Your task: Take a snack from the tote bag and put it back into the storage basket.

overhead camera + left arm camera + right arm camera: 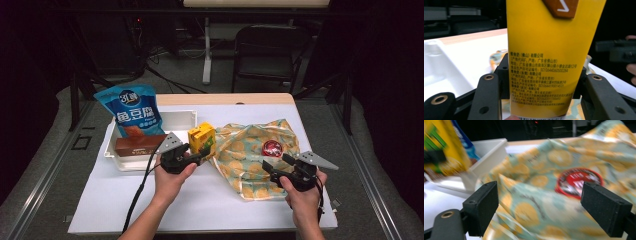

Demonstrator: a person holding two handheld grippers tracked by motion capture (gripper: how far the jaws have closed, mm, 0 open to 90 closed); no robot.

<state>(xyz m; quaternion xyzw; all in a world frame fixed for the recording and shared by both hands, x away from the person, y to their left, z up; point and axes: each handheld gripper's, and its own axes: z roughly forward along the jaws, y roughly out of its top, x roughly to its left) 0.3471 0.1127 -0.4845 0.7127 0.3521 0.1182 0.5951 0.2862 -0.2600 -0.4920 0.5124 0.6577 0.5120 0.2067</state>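
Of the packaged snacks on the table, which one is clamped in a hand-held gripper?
The yellow carton, upright between the left hand-held gripper jaws; the blue bag and brown box sit in the white tray.

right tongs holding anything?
No: the right tongs stand wide open over the patterned bag, pads clear of it.

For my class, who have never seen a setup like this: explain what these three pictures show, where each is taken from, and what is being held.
A person at a table holds a hand-operated tool with two black jaws in each hand. The high view looks down from above; each gripper view looks along one tool's jaws. The left tongs grip a yellow carton. The right tongs stand open over a patterned bag with a red round label. A white tray holds a blue snack bag and a brown box.
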